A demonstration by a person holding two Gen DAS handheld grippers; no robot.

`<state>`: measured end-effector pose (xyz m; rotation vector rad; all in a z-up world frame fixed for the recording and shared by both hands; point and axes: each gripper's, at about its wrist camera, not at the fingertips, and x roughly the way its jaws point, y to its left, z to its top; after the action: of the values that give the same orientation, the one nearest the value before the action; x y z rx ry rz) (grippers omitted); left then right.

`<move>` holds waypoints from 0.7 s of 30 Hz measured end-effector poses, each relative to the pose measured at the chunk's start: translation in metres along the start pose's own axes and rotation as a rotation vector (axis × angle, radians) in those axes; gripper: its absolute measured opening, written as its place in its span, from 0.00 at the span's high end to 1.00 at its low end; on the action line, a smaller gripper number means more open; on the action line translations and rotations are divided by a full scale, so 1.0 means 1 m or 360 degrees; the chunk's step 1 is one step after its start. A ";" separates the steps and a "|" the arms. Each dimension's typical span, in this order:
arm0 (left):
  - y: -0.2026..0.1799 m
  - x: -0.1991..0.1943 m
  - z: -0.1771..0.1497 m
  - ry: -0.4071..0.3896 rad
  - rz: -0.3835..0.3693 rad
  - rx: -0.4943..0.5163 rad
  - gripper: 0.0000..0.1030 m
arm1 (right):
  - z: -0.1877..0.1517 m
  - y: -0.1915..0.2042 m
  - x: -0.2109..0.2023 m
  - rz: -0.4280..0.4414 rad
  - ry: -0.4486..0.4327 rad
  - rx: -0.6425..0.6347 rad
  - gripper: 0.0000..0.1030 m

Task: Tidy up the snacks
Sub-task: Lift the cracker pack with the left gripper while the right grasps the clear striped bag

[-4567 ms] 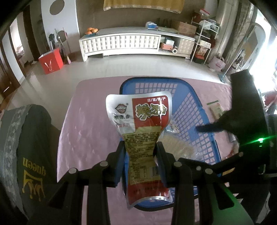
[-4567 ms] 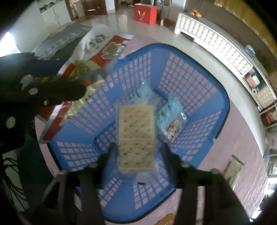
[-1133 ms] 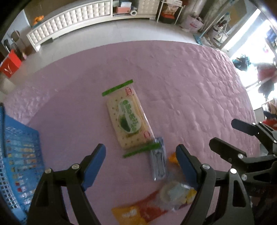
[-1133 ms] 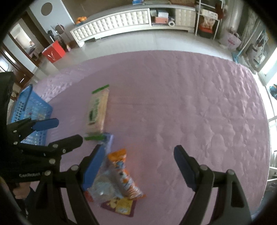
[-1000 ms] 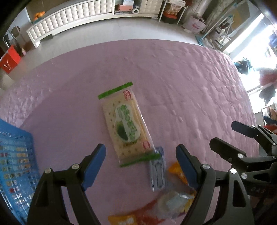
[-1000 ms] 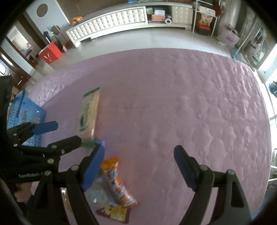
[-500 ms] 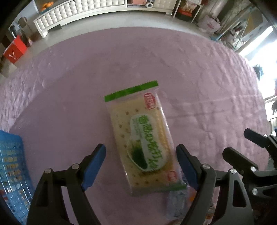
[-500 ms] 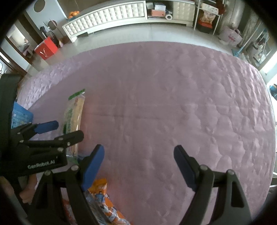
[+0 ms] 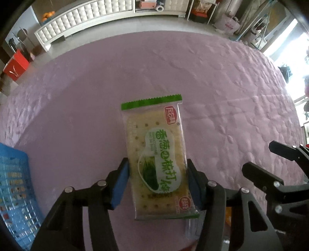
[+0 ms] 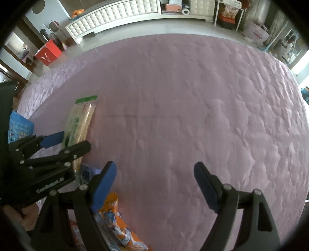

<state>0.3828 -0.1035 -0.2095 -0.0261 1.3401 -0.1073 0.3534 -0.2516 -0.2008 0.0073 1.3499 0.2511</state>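
My left gripper [image 9: 157, 179] is shut on a green-and-clear cracker packet [image 9: 156, 154] that lies on the pink quilted tablecloth [image 9: 115, 77]; its blue pads press the packet's two long sides. The same packet [image 10: 80, 121] shows at the left of the right wrist view, with the left gripper [image 10: 65, 143] around it. My right gripper [image 10: 154, 183] is open and empty over bare cloth. An orange snack bag [image 10: 115, 227] lies under its left finger. The blue basket [image 9: 13, 189] is at the far left.
A small clear-blue packet [image 9: 190, 227] lies just behind the cracker packet. The right gripper [image 9: 270, 173] shows at the right of the left wrist view. A white cabinet [image 10: 115, 13] and a red box [image 10: 49, 52] stand on the floor beyond the table.
My left gripper moved forward over the cracker packet and closed on its sides. My right gripper stayed open and shifted slightly toward the snack pile.
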 end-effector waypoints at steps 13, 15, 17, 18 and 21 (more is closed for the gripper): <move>0.021 -0.101 -0.054 -0.0212 -0.0005 0.0053 0.48 | -0.036 0.040 -0.060 -0.0002 -0.0067 -0.0096 0.17; 0.020 -0.107 -0.063 -0.0250 0.0019 0.0069 0.48 | -0.047 0.051 -0.067 0.0015 -0.0073 -0.0135 0.17; 0.021 -0.112 -0.077 -0.0253 0.0023 0.0087 0.48 | -0.058 0.064 -0.069 0.0026 -0.0071 -0.0210 0.17; 0.021 -0.113 -0.083 -0.0250 0.0025 0.0095 0.48 | -0.065 0.070 -0.069 0.0029 -0.0066 -0.0267 0.17; 0.023 -0.115 -0.106 -0.0231 -0.0014 0.0126 0.48 | -0.085 0.088 -0.062 0.0020 -0.0023 -0.0432 0.17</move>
<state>0.2553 -0.0656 -0.1244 0.0267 1.1902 -0.1630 0.2441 -0.1896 -0.1470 -0.2097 1.2930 0.4423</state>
